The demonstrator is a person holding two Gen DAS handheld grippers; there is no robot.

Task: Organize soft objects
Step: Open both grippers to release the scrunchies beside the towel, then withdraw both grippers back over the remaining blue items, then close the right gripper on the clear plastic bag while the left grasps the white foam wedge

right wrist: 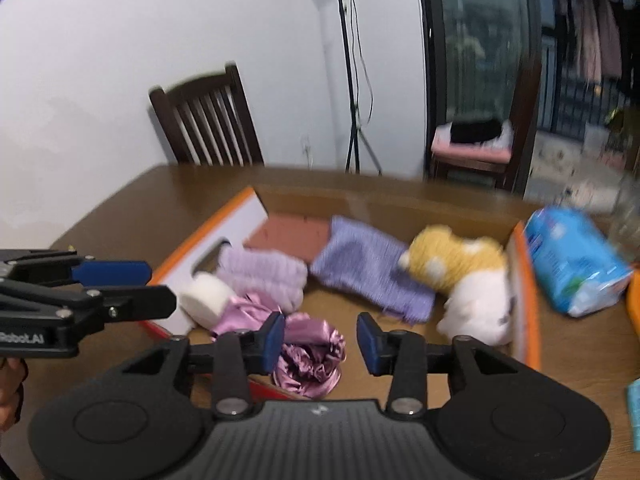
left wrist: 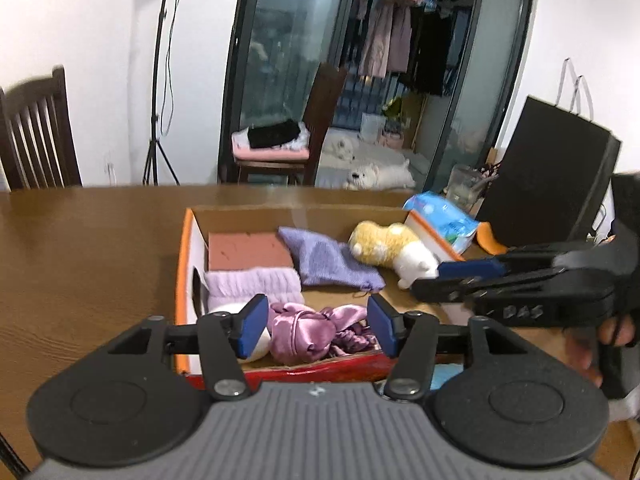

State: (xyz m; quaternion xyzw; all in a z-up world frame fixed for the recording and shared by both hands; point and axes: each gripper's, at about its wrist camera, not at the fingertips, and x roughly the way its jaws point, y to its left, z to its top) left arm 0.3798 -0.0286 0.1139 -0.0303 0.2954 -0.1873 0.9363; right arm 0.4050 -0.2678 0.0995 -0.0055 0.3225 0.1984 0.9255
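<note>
An open cardboard box [left wrist: 188, 240] [right wrist: 526, 280] on the table holds soft things: a brown sponge [left wrist: 248, 250] [right wrist: 290, 234], a purple knit pouch [left wrist: 328, 260] [right wrist: 368, 264], a lilac fuzzy cloth [left wrist: 256, 284] [right wrist: 266, 276], a white round sponge [right wrist: 206, 298], a pink satin scrunchie [left wrist: 308, 330] [right wrist: 312, 356] and a yellow-and-white plush [left wrist: 394, 248] [right wrist: 464, 280]. My left gripper [left wrist: 316, 326] is open and empty over the box's near edge, above the scrunchie. My right gripper [right wrist: 320, 340] is open and empty above the scrunchie; it also shows in the left wrist view [left wrist: 448, 280].
A blue tissue pack [left wrist: 444, 216] [right wrist: 576, 260] lies right of the box, by an orange object [left wrist: 490, 240]. A black bag [left wrist: 548, 176] stands at the right. Wooden chairs [right wrist: 208, 120] [left wrist: 36, 132] stand behind the brown table [left wrist: 92, 256].
</note>
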